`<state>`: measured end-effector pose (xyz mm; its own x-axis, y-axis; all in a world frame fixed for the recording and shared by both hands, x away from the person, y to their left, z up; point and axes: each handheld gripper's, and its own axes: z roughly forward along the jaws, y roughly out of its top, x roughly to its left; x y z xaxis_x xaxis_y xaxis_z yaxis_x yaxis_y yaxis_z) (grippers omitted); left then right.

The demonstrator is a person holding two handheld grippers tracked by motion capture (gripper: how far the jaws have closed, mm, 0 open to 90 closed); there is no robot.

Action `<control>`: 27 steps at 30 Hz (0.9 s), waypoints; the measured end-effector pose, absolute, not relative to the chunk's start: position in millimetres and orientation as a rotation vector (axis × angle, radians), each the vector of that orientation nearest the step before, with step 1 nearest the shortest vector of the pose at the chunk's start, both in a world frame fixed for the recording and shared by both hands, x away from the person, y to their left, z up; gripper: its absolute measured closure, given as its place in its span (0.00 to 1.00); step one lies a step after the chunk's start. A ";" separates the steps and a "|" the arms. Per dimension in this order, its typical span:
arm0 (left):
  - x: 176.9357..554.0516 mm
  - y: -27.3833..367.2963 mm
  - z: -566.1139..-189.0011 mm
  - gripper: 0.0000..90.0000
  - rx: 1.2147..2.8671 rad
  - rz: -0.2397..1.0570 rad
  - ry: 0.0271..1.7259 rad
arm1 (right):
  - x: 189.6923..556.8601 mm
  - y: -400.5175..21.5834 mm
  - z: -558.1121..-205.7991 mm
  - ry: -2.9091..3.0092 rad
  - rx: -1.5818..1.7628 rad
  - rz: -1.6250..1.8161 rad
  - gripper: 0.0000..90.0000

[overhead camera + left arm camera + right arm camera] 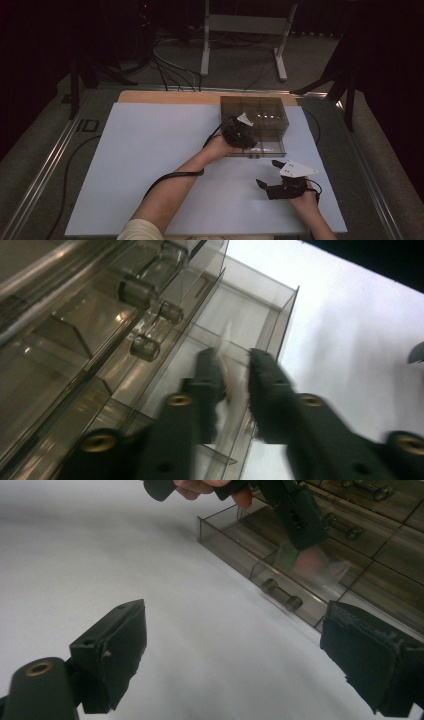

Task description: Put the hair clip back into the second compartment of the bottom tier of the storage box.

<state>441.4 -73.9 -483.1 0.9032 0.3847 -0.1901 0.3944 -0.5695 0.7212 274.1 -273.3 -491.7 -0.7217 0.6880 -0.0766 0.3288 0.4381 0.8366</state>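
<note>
The small clear packet point(312, 565) hangs blurred at my left fingers point(235, 385), above the pulled-out drawer point(260, 555) at the near side of the smoky drawer cabinet point(260, 112); whether the pads pinch it I cannot tell; I judge this the drop-off step; next I would spread wider, lift clear, then push the drawer shut; my right fingers point(235, 650) sit spread and empty over the white surface point(150, 165), near and right of the cabinet.

The smoked drawer cabinet point(260, 112) blocks the tabletop's point(150, 165) upper right; its open drawer point(267, 148) juts toward the lower frame. The left half lies free.
</note>
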 end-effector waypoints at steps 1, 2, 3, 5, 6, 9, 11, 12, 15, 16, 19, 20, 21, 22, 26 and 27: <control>440.2 -73.6 -482.1 0.73 2.235 -0.006 0.554 | 274.2 -273.3 -491.9 2.287 0.861 1.199 0.13; 440.2 -73.6 -482.1 0.68 2.235 -0.006 0.554 | 274.2 -273.3 -491.9 2.287 0.861 1.199 0.13; 438.5 -72.3 -479.9 0.64 2.232 0.001 0.555 | 274.2 -273.2 -491.8 2.287 0.859 1.197 0.13; 438.0 -71.3 -478.5 0.57 2.231 0.003 0.556 | 274.2 -273.1 -491.7 2.287 0.859 1.198 0.13; 435.8 -69.8 -476.1 0.52 2.228 0.006 0.553 | 274.0 -272.9 -491.5 2.286 0.857 1.197 0.13; 431.4 -66.7 -472.8 0.43 2.224 0.011 0.547 | 274.1 -272.9 -491.7 2.286 0.856 1.199 0.13; 429.9 -64.8 -471.4 0.41 2.228 0.010 0.543 | 274.2 -272.9 -491.8 2.287 0.856 1.198 0.13; 428.6 -63.6 -470.6 0.38 2.231 0.018 0.546 | 274.2 -272.7 -492.0 2.289 0.856 1.196 0.13; 423.7 -58.5 -468.8 0.26 2.239 -0.001 0.538 | 274.1 -272.1 -492.2 2.289 0.856 1.197 0.13; 422.5 -57.2 -468.4 0.22 2.243 0.001 0.533 | 274.1 -272.0 -492.1 2.289 0.857 1.197 0.13; 420.1 -53.2 -467.0 0.13 2.236 -0.029 0.526 | 274.2 -271.9 -492.4 2.290 0.857 1.194 0.13; 419.6 -52.2 -466.8 0.08 2.238 -0.049 0.516 | 274.2 -271.9 -492.4 2.290 0.857 1.194 0.13; 419.6 -52.2 -466.8 0.03 2.238 -0.049 0.516 | 274.2 -271.9 -492.4 2.290 0.857 1.194 0.13; 418.4 -49.6 -466.3 0.01 2.235 -0.055 0.513 | 274.2 -271.7 -492.3 2.290 0.859 1.195 0.13; 415.1 -42.3 -462.9 0.00 2.221 -0.053 0.503 | 274.0 -271.6 -492.1 2.289 0.858 1.197 0.13; 414.3 -39.9 -462.1 0.00 2.217 -0.055 0.499 | 274.1 -271.6 -492.1 2.289 0.858 1.198 0.13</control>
